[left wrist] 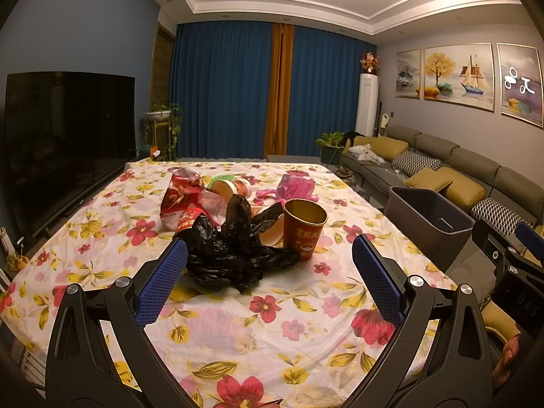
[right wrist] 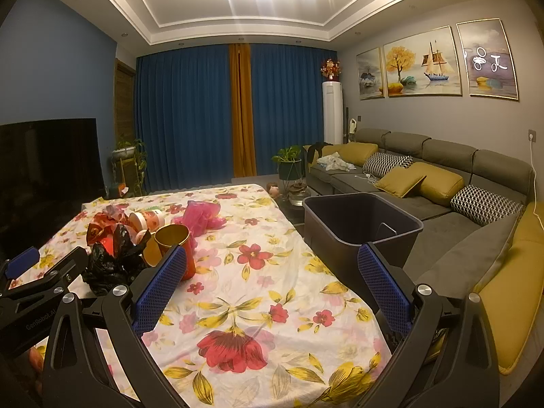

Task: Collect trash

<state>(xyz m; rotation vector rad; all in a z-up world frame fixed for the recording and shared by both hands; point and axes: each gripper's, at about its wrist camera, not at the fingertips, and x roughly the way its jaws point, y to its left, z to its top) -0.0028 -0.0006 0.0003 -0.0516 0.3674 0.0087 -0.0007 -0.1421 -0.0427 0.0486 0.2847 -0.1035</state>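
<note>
Two tools, left tool [left wrist: 268, 278] and right tool [right wrist: 272, 289], gape wide (gripping nothing)

- My black bag [left wrist: 234, 255] covers the lower parts of the cups behind it, so I cannot count them.
- My left finger [right wrist: 159, 289] hides the red cup's [right wrist: 176, 248] base.
- The grey bin's [right wrist: 360, 224] floor is mostly out of sight behind its near wall.
- The red wrapper's [left wrist: 180, 200] print is too small to read.
- The TV [left wrist: 68, 142] is cut off at the left wrist view's left edge.
</note>
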